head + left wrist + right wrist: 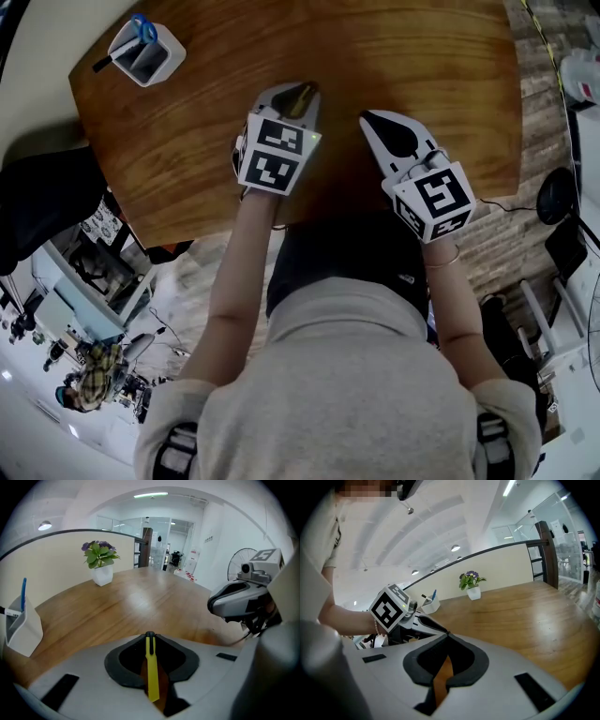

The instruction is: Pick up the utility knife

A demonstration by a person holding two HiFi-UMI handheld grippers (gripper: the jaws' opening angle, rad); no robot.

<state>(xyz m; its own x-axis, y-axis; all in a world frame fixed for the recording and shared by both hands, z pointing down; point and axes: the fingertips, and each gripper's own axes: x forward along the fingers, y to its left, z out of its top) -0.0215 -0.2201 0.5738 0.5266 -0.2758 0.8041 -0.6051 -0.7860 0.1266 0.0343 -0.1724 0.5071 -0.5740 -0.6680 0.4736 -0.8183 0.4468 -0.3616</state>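
A slim yellow utility knife (152, 672) lies lengthwise between the dark pads of my left gripper (149, 634), whose jaws are shut on it with the tips meeting over its far end. In the head view the left gripper (298, 94) points down at the wooden table (422, 56), and a sliver of the knife (303, 96) shows at its tip. My right gripper (373, 122) hovers beside it to the right. Its jaws (446, 633) are shut with nothing between them, only the table showing through the gap.
A white pen holder (148, 52) with blue-handled scissors stands at the table's far left corner. A small potted plant (99, 562) sits at the far edge by a low partition. A standing fan (243, 559) is beyond the table. The person's torso fills the near side.
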